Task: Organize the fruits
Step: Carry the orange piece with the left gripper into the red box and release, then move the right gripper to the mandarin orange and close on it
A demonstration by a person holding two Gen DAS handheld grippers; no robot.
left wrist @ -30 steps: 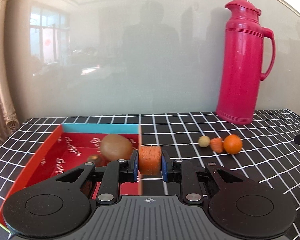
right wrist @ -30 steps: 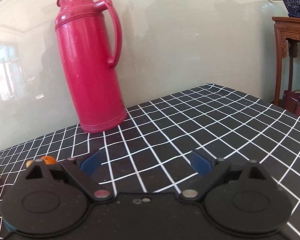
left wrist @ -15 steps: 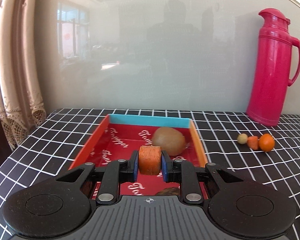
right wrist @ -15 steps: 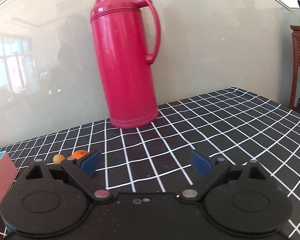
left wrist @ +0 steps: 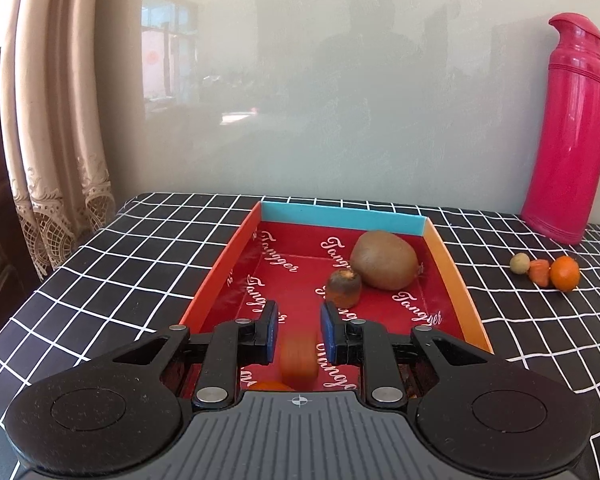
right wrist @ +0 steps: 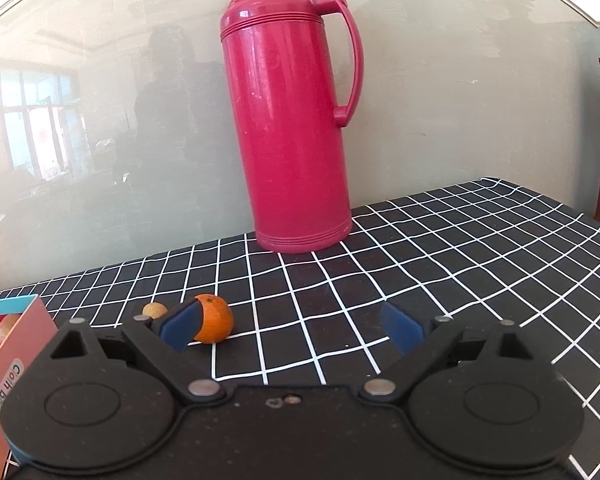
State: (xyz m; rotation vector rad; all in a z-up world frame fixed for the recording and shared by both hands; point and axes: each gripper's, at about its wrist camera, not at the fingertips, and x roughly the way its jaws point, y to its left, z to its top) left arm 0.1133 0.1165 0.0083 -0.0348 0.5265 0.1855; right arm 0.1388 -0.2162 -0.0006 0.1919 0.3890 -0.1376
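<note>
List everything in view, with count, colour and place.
box: 1, red inside, orange sides, blue far wall, on the tablecloth
kiwi: 1, brown, in the box, far right
carrot stub: 1, brownish, in the box, beside the kiwi
carrot piece: 1, orange, blurred, between the left jaws, over the box
small round fruit, carrot chunk, mandarin: 1 each, yellowish, orange, orange, in a row right of the box
flask: 1, pink, by the wall
tablecloth: 1, black with a white grid
curtain: 1, beige, far left
left gripper: black, blue pads, over the box
right gripper: black, open, empty
</note>
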